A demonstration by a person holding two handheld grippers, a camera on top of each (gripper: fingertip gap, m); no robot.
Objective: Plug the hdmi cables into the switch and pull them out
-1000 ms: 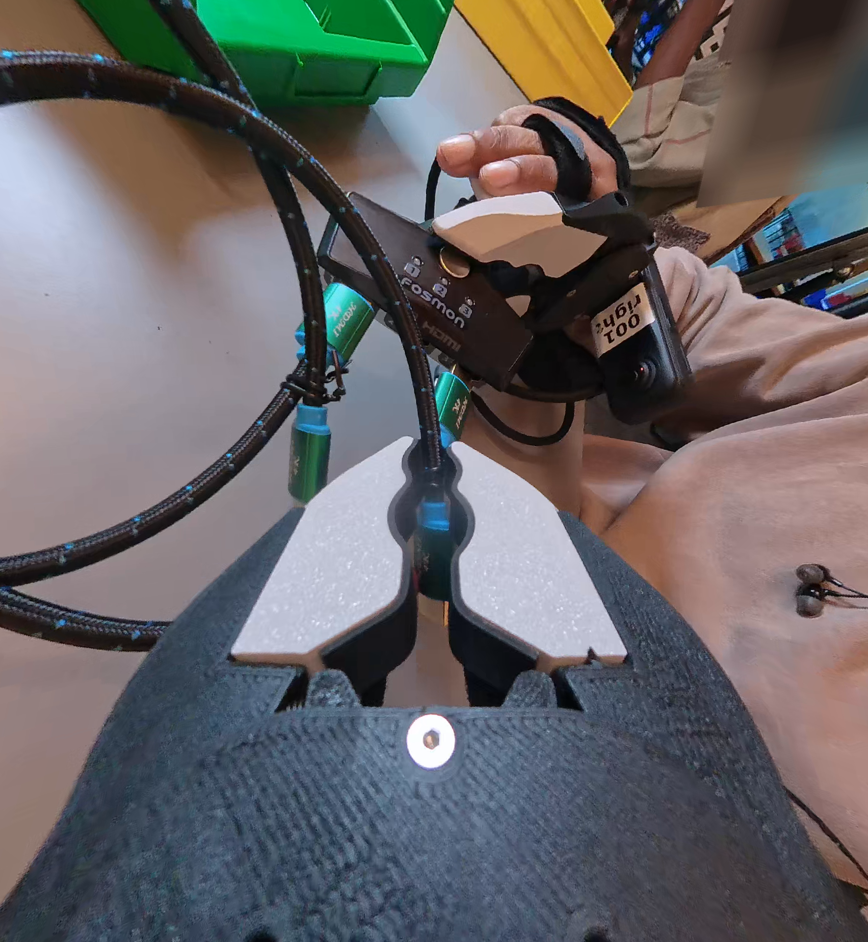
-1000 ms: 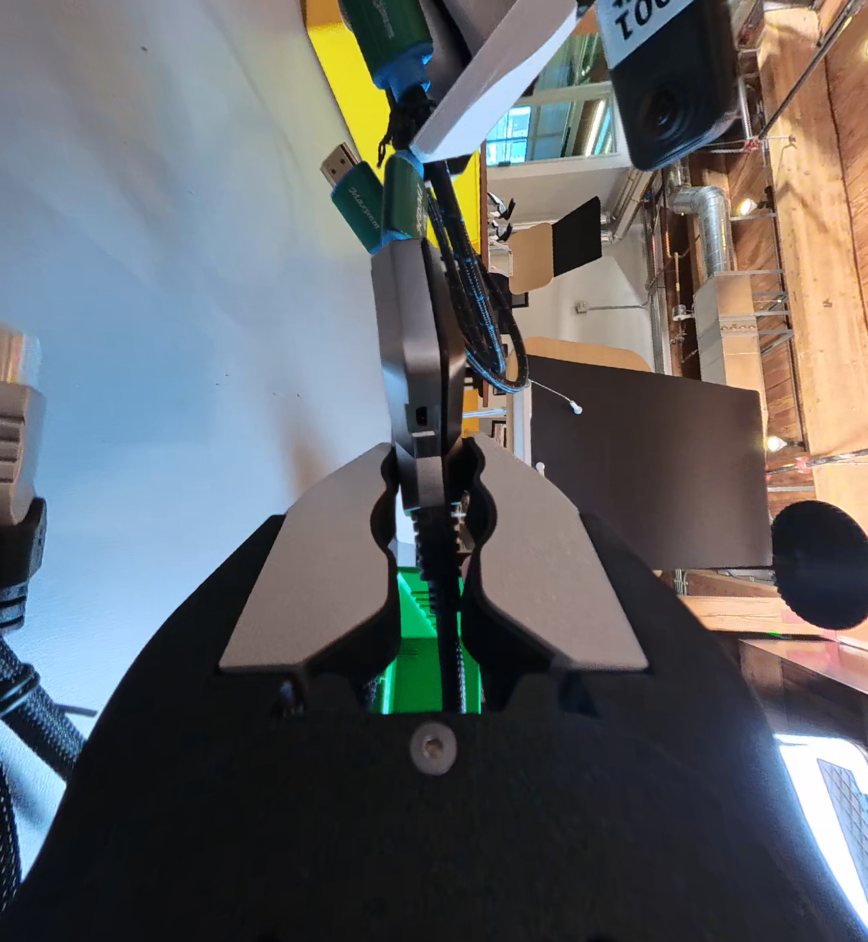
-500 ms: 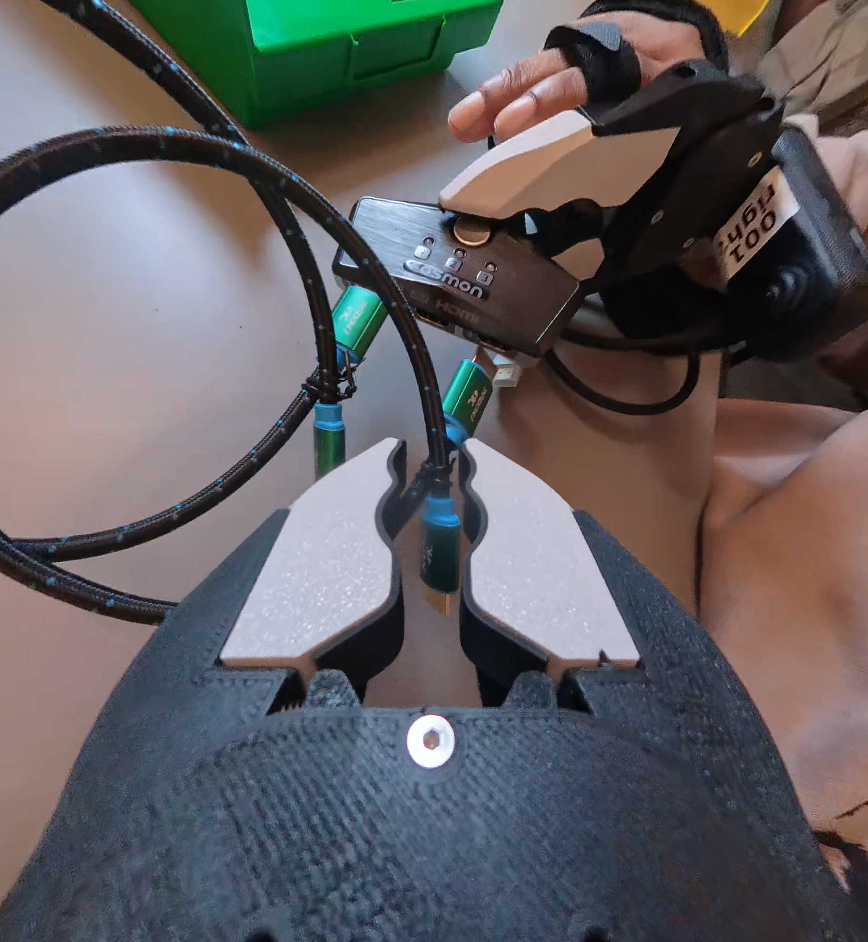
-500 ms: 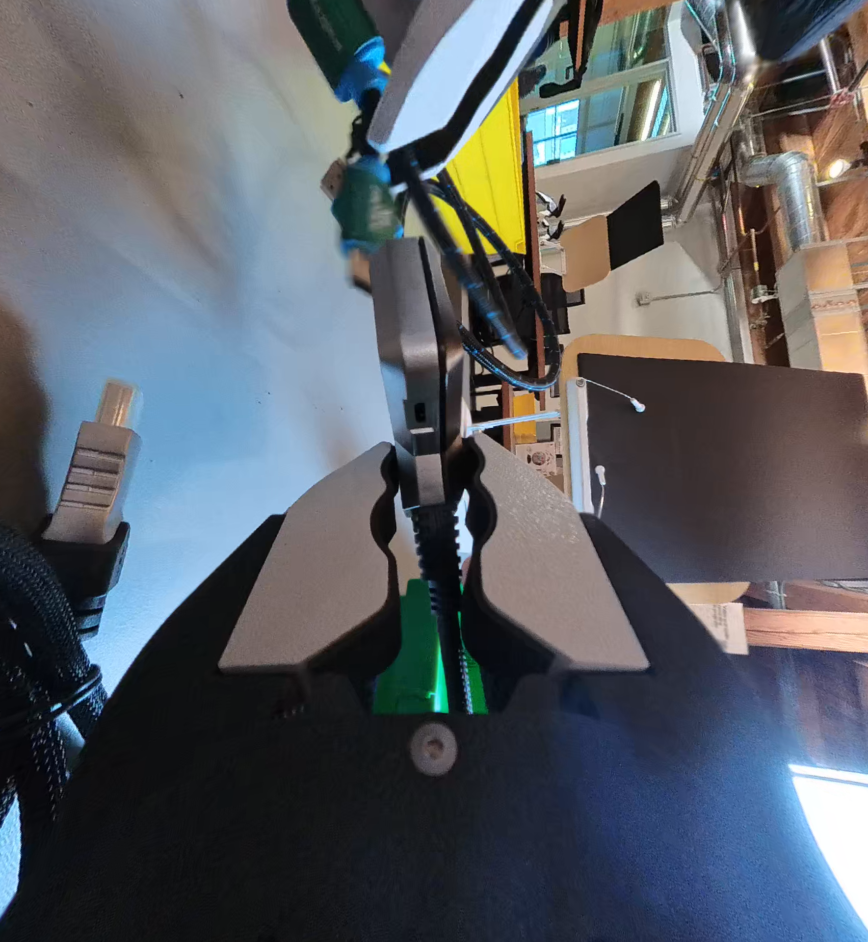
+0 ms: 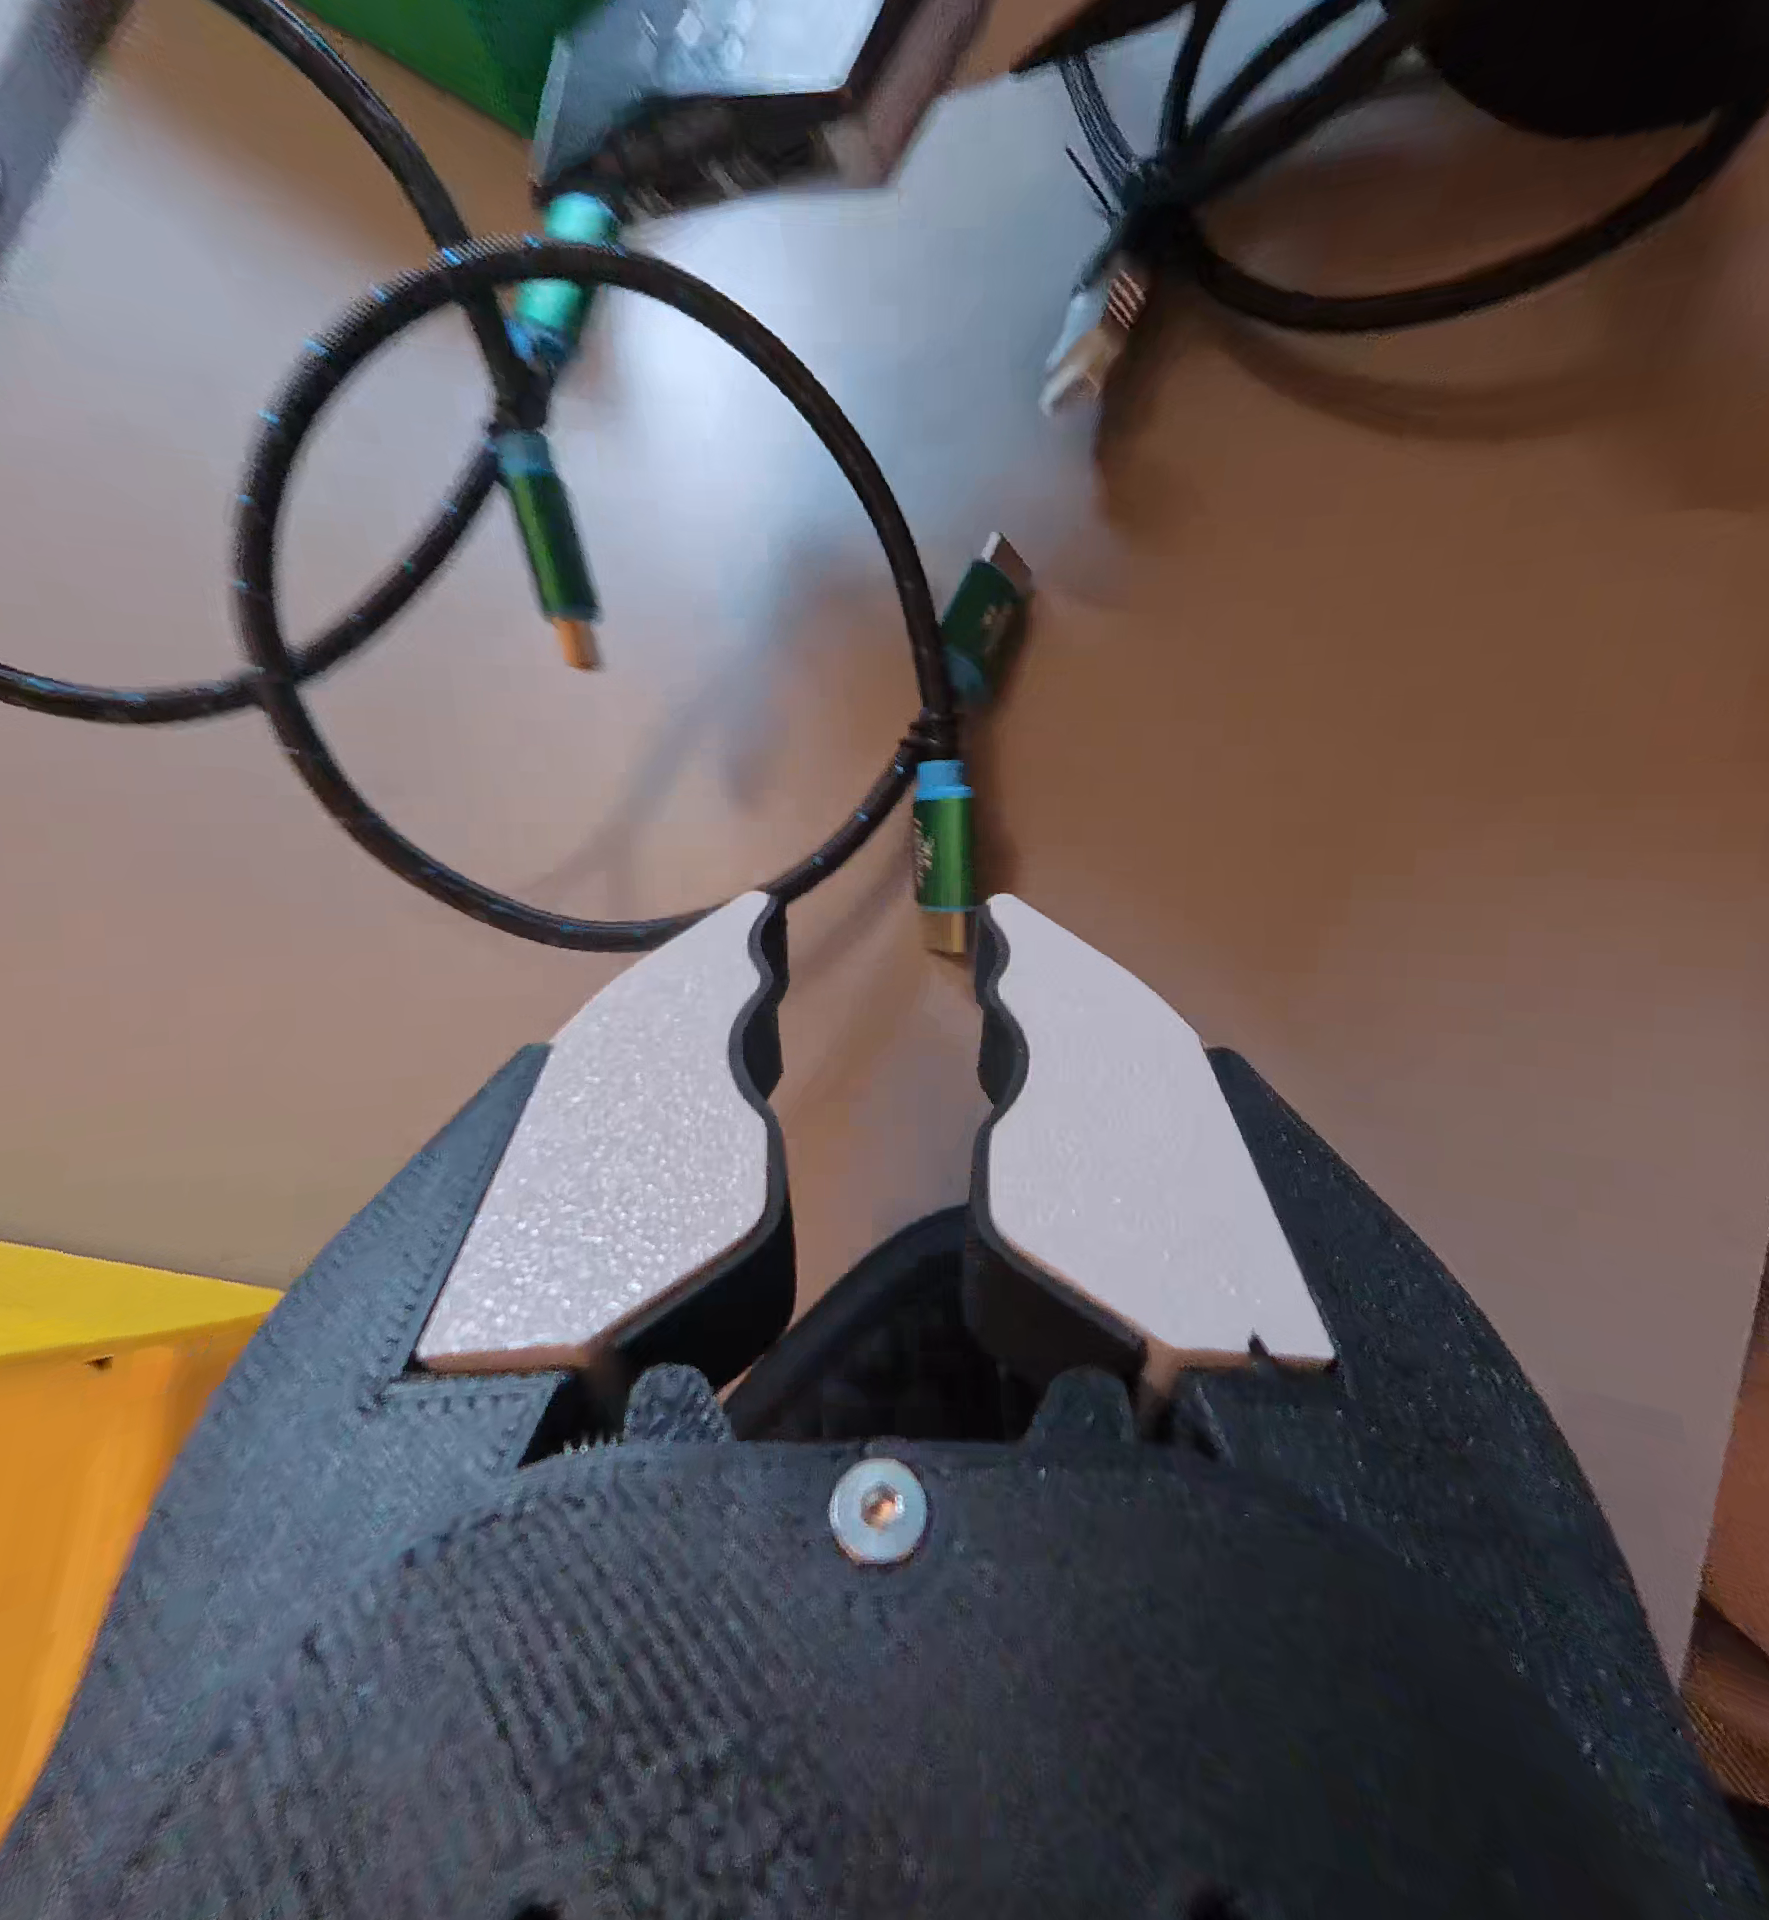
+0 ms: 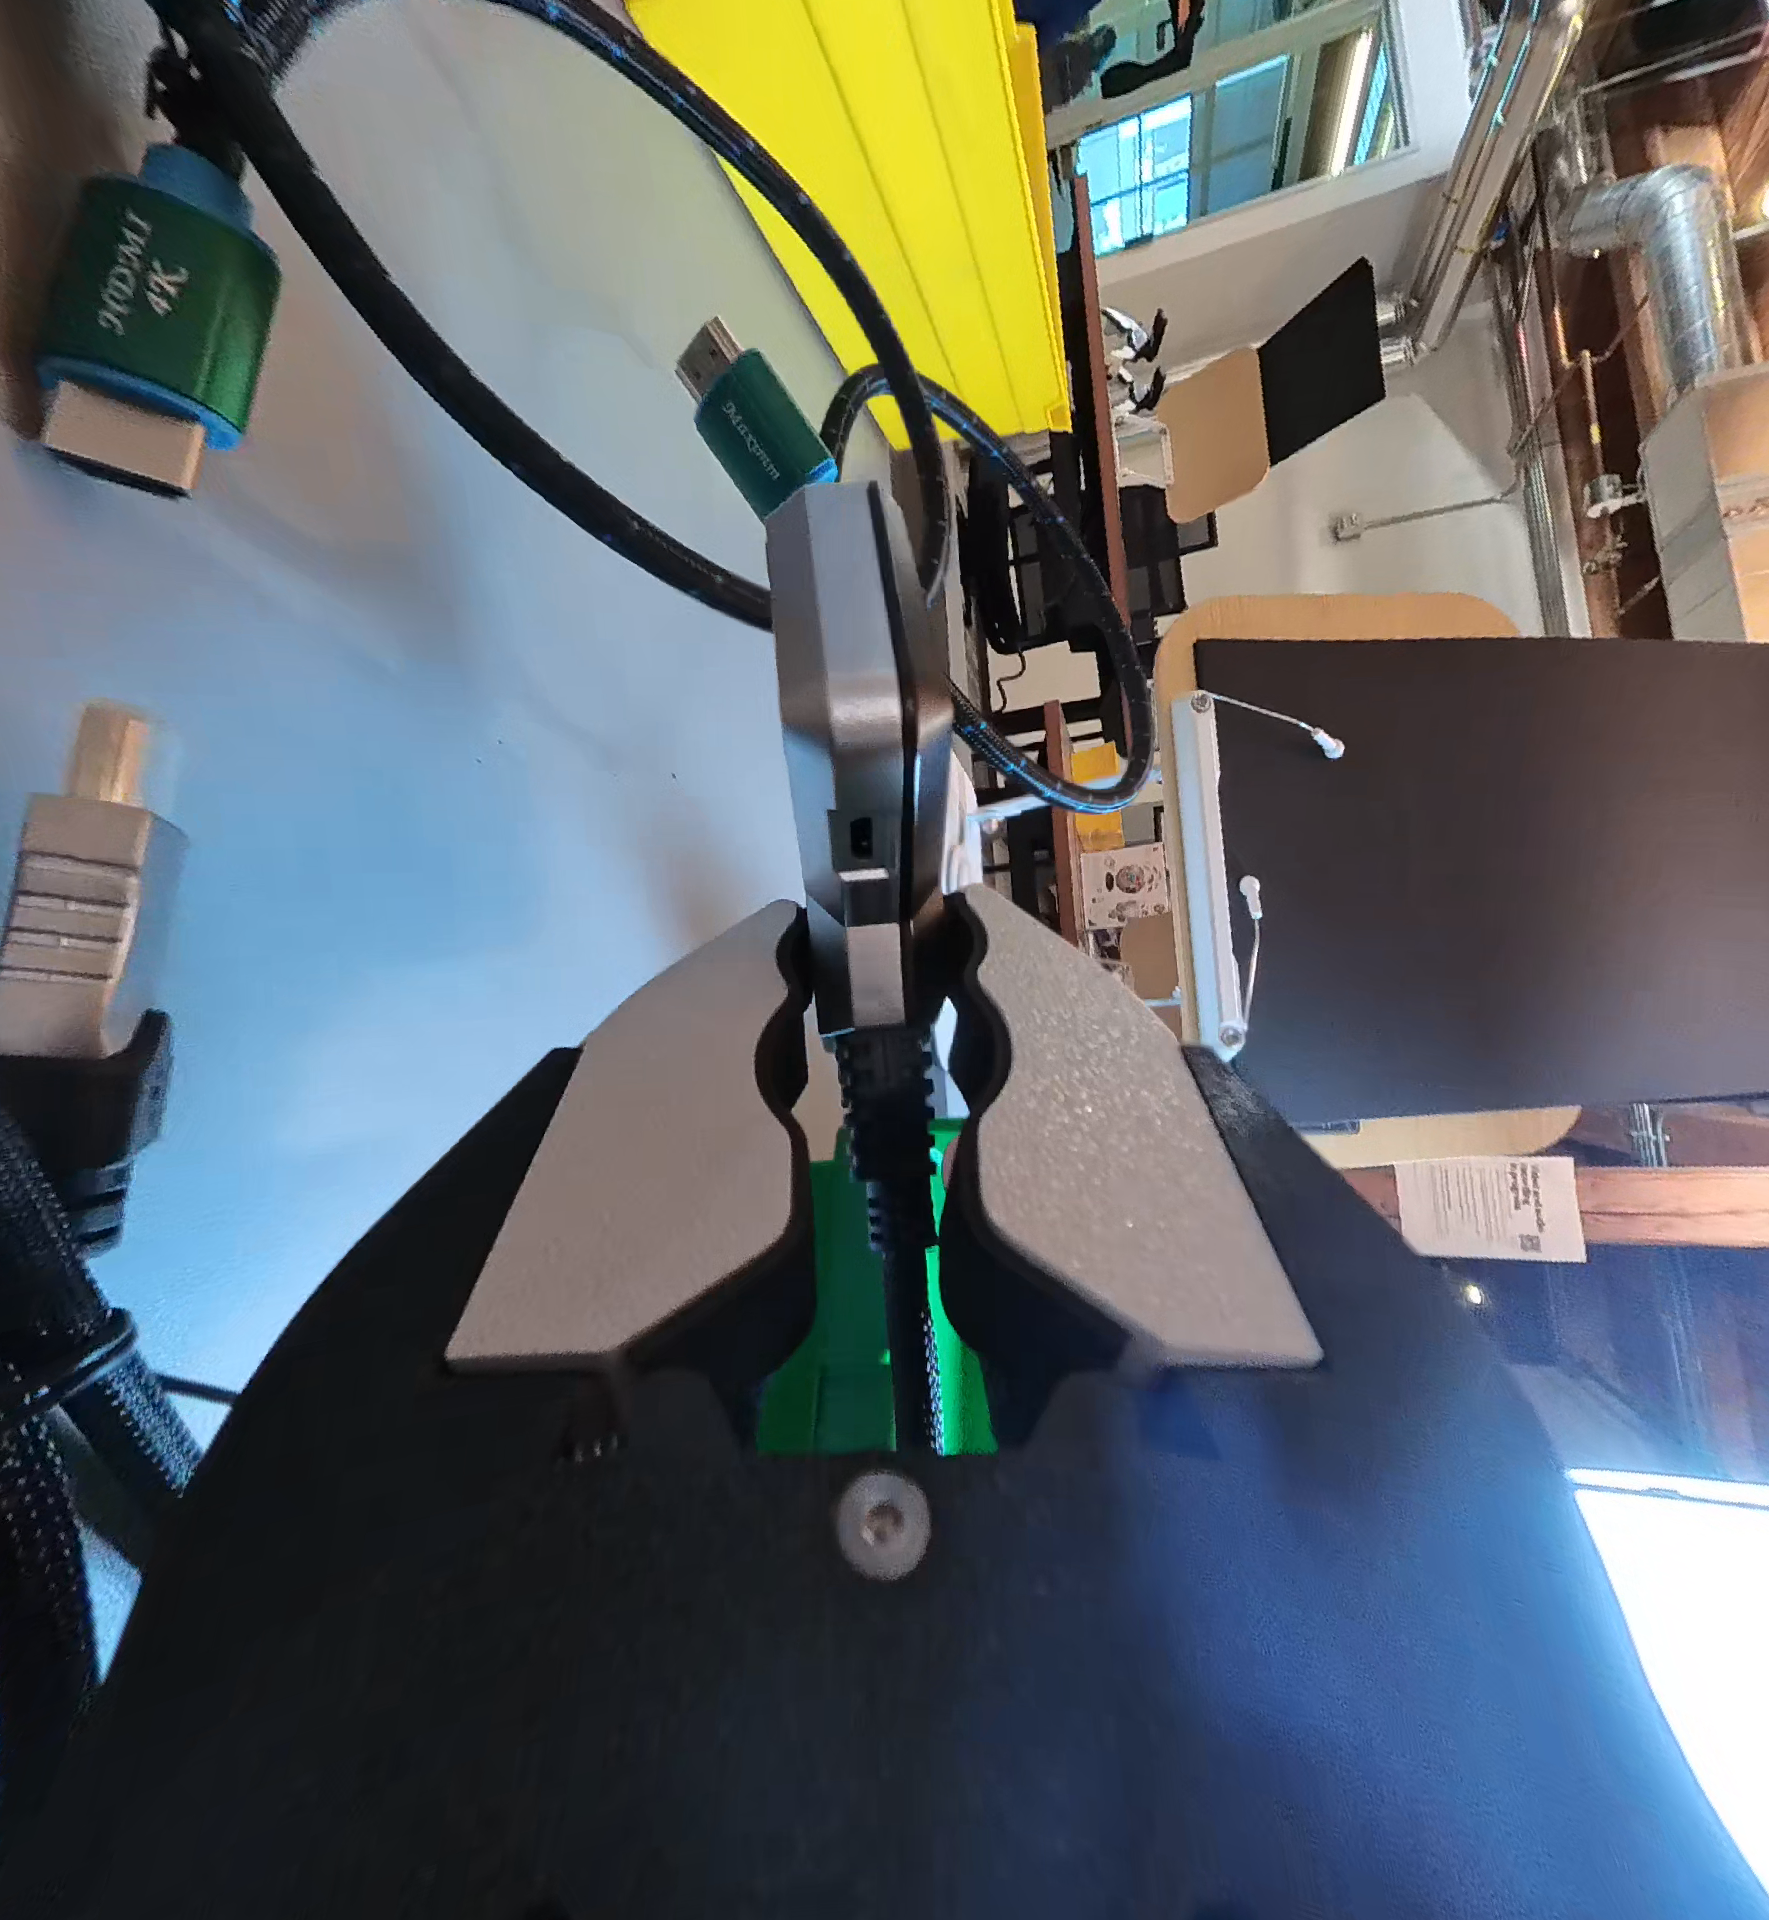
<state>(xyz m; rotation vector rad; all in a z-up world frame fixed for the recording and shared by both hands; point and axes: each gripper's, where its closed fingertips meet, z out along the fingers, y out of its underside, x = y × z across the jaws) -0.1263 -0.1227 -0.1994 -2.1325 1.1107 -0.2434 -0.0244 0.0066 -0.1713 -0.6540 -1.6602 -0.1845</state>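
The dark grey switch [image 6: 849, 707] stands edge-on, pinched at its near end between the right fingers [image 6: 651, 1122]. A green-shelled HDMI plug [image 5: 944, 847] lies loose just ahead of the left fingers [image 5: 1098, 1122], unplugged.

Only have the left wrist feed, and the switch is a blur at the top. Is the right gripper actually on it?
Observer: Yes. The right gripper is shut on the switch, at the end where a black braided lead enters it.
Operator: Is a green plug seated on your side?
Observer: No. The small green plug just past the switch has its metal tip bare and pointing away. The switch is edge-on, so its far ports are hidden.
Operator: And the other green one?
Observer: The large green plug is loose at upper left, with its metal tip also bare.
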